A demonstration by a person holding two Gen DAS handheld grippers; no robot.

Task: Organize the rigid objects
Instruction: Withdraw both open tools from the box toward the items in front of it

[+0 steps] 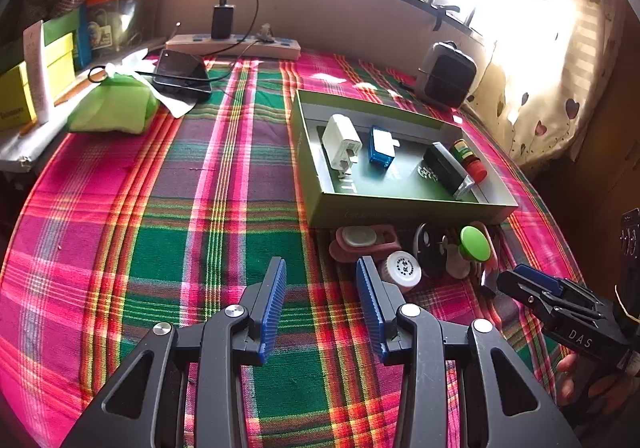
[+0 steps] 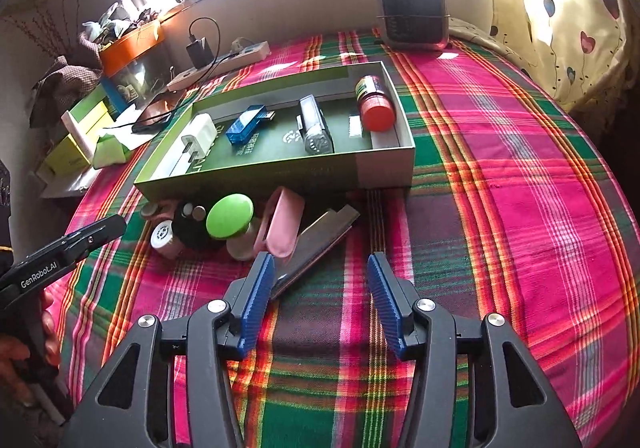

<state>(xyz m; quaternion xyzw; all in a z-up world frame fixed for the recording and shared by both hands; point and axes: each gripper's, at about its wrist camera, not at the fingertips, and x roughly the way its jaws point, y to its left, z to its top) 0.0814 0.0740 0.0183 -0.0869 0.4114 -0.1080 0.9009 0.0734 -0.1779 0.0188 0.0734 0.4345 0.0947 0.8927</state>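
A green box (image 1: 400, 208) (image 2: 260, 172) on the plaid cloth holds a white charger (image 1: 342, 140), a blue USB stick (image 2: 248, 124), a black device (image 2: 316, 124) and a red-capped bottle (image 2: 376, 104). In front of it lie a green lid (image 1: 475, 243) (image 2: 229, 216), a pink case (image 2: 284, 224), a white-capped jar (image 1: 402, 268) and a flat grey bar (image 2: 320, 236). My left gripper (image 1: 322, 264) (image 2: 112, 228) is open over bare cloth, left of the jar. My right gripper (image 2: 320, 260) (image 1: 520, 280) is open; the bar's near end lies by its left finger, unpressed.
A power strip (image 1: 232, 44) with a plugged charger, a dark phone (image 1: 182, 74) and a green pouch (image 1: 112, 108) sit at the back left beside yellow boxes (image 1: 16, 96). A small grey heater (image 2: 412, 12) stands behind the box. A curtain hangs at the right.
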